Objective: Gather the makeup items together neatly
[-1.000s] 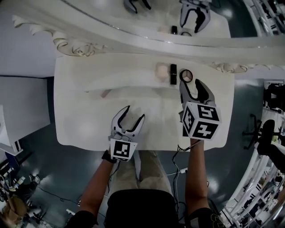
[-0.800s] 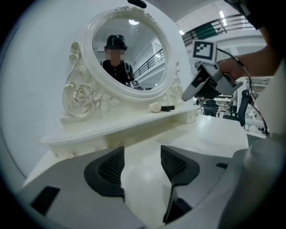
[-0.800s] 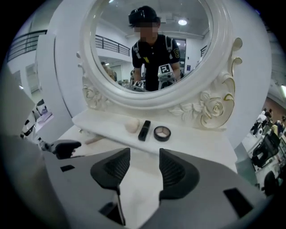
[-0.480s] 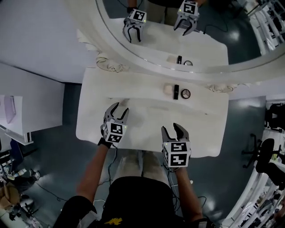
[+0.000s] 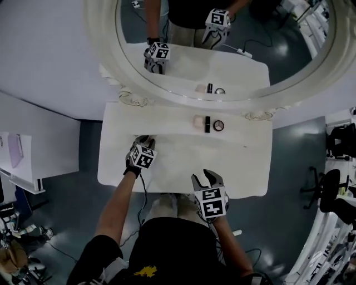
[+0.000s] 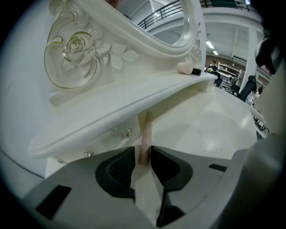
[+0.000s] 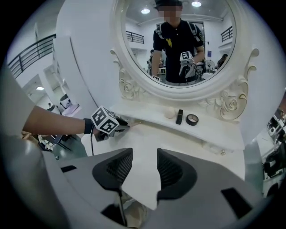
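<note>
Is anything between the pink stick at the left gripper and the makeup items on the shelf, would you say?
Yes: the shelf overhangs the stick at its far end. The left gripper, jaws just closing, straddles its near end.

Bright, even overhead light is washing the white tabletop [image 5: 183, 161] pale, leaving only soft shadows. Ceiling lamps [image 7: 145, 10] are glaring in the mirror [image 7: 138, 58]. Wide-angle distortion is bending edges, corners are darkening, and the right gripper [image 7: 144, 154] is blurring close up.
</note>
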